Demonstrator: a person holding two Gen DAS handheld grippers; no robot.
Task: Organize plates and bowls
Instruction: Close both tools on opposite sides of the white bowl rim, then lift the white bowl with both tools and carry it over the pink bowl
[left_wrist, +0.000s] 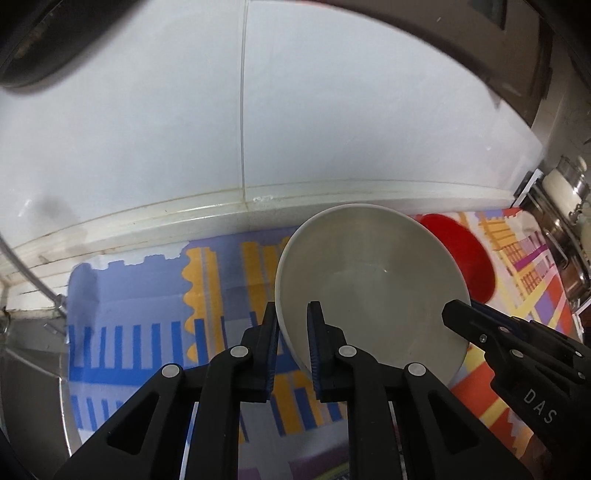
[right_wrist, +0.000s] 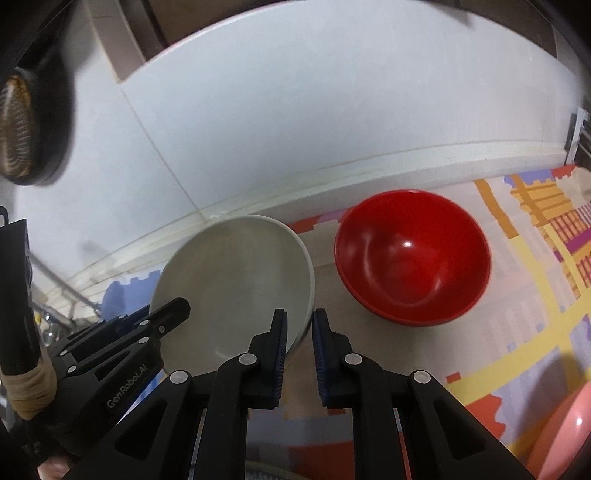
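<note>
A white bowl is held between both grippers over the patterned mat and looks slightly raised and tilted. My left gripper is shut on the bowl's left rim, one finger inside and one outside; in the right wrist view the left gripper reaches in from the left. My right gripper is shut on the opposite rim, and the left wrist view shows the right gripper at the bowl's right edge. A red bowl stands on the mat just right of the white one.
The white tiled wall runs close behind the mat. A steel sink lies to the left. A rack with jars stands at the right. A pink dish shows at the lower right. A dark round utensil hangs upper left.
</note>
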